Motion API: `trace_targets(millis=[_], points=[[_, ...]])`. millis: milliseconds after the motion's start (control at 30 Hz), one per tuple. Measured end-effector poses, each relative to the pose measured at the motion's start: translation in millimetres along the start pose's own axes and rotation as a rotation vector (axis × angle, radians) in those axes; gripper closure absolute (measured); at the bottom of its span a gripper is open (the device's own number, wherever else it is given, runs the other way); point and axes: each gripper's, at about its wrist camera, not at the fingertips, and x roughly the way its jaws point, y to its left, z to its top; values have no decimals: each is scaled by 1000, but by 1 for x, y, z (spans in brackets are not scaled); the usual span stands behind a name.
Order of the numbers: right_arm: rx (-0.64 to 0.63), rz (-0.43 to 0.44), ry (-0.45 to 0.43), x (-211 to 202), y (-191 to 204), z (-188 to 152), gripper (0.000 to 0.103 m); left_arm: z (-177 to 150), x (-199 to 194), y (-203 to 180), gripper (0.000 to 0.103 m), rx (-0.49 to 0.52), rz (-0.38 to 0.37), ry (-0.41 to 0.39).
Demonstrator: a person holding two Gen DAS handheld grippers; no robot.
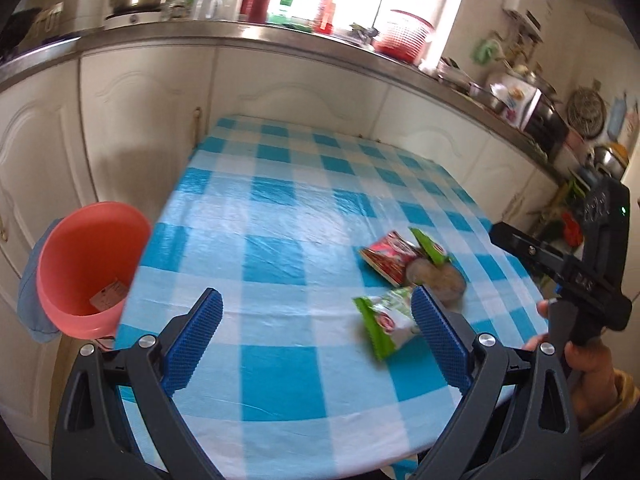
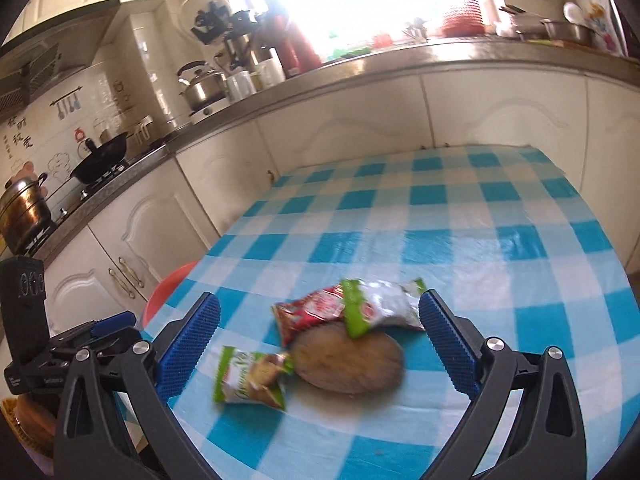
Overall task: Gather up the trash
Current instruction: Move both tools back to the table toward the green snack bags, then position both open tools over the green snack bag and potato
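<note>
Three snack wrappers lie on the blue checked tablecloth (image 1: 280, 208). A green and white wrapper (image 1: 386, 320) lies nearest my left gripper; it also shows in the right wrist view (image 2: 252, 376). A red wrapper (image 1: 390, 258) (image 2: 308, 312) and a silver and green wrapper (image 1: 432, 250) (image 2: 384, 306) lie by a round brown disc (image 1: 440, 278) (image 2: 348, 364). My left gripper (image 1: 316, 340) is open and empty above the table's near part. My right gripper (image 2: 320, 344) is open and empty, with the wrappers between its fingers' line of sight. An orange bin (image 1: 88, 272) (image 2: 164, 288) stands beside the table's left edge.
White cabinets (image 1: 140, 112) and a steel counter (image 1: 280, 36) with kettle, cups and a red basket run behind the table. A stove with a wok (image 2: 100, 160) is at the left. The right gripper's body (image 1: 580, 264) shows at the table's right edge.
</note>
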Motion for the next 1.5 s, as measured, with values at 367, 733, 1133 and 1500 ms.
trace_targets(millis=[367,733,1133,1500], points=[[53,-30,23,-12,-46,-16,5,-9,28,-58,7,154,-26,110],[131,19,88,-4,-75,-23,5,-17,64,-79,7,206,-2,223],[117,86,257,24,-68,-22,5,-6,92,-81,7,156,20,269],[34,55,297,36,-42,-23,5,-10,98,-74,8,134,37,257]])
